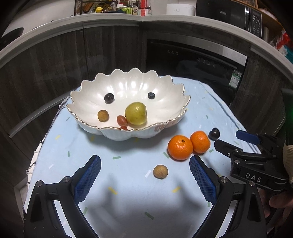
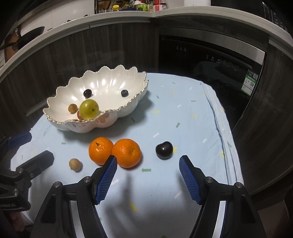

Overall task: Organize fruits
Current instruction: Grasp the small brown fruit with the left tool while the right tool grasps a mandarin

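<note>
A white scalloped bowl sits on the blue cloth. It holds a green fruit, two dark berries, a brown longan and small red tomatoes. On the cloth lie two oranges, a dark plum and a brown longan. My left gripper is open and empty, the longan just ahead between its fingers. My right gripper is open and empty, near the plum and right orange.
The cloth covers a small table whose edges drop off at left and right. Dark cabinets and a built-in appliance stand behind. A counter above carries bottles and a microwave.
</note>
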Tool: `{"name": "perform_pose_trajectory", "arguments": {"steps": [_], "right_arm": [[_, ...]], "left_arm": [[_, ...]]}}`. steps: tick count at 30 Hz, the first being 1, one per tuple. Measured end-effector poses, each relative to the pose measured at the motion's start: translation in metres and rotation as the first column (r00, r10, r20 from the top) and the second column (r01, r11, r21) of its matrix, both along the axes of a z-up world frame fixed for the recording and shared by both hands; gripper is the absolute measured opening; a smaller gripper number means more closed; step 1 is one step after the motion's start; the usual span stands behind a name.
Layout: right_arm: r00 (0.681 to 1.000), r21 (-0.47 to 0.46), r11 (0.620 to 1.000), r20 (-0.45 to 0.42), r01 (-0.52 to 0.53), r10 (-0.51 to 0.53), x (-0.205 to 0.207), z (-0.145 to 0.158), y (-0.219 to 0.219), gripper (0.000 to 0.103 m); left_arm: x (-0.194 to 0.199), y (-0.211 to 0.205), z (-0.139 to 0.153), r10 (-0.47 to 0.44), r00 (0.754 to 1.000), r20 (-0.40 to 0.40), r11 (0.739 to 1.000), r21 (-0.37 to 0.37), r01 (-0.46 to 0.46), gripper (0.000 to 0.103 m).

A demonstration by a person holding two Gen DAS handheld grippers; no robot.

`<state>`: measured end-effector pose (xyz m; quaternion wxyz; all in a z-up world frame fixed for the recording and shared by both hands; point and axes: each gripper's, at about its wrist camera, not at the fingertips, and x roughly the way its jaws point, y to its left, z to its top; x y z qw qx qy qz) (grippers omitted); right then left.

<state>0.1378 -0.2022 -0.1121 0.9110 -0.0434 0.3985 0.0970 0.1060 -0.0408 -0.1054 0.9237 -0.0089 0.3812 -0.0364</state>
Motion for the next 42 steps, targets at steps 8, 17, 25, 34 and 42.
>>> {"name": "perform_pose_trajectory", "arguments": {"steps": [8, 17, 25, 34, 42], "right_arm": [[0.998, 0.034, 0.998, -0.011, -0.058, 0.058, 0.006, -0.011, 0.003, 0.071], [0.996, 0.06, 0.995, -0.031, -0.079, 0.081, 0.015, -0.02, 0.01, 0.07], [0.994, 0.14, 0.987, -0.052, -0.084, 0.092, 0.025, -0.024, 0.009, 0.062], [0.993, 0.233, 0.971, -0.089, -0.058, 0.08, 0.038, -0.031, 0.002, 0.055], [0.989, 0.307, 0.951, -0.128, -0.033, 0.076, 0.046, -0.04, -0.004, 0.055]], "left_arm": [[0.006, -0.006, -0.017, -0.02, 1.0, -0.009, 1.0, 0.016, 0.02, 0.095], [0.013, -0.004, -0.028, -0.013, 0.999, -0.03, 1.0, -0.015, 0.013, 0.082], [0.017, -0.009, -0.036, -0.034, 0.998, -0.05, 0.999, -0.037, 0.032, 0.08], [0.025, -0.017, -0.042, -0.071, 0.994, -0.079, 0.996, -0.063, 0.066, 0.058], [0.028, -0.023, -0.049, -0.093, 0.99, -0.103, 0.994, -0.066, 0.086, 0.034]]}}
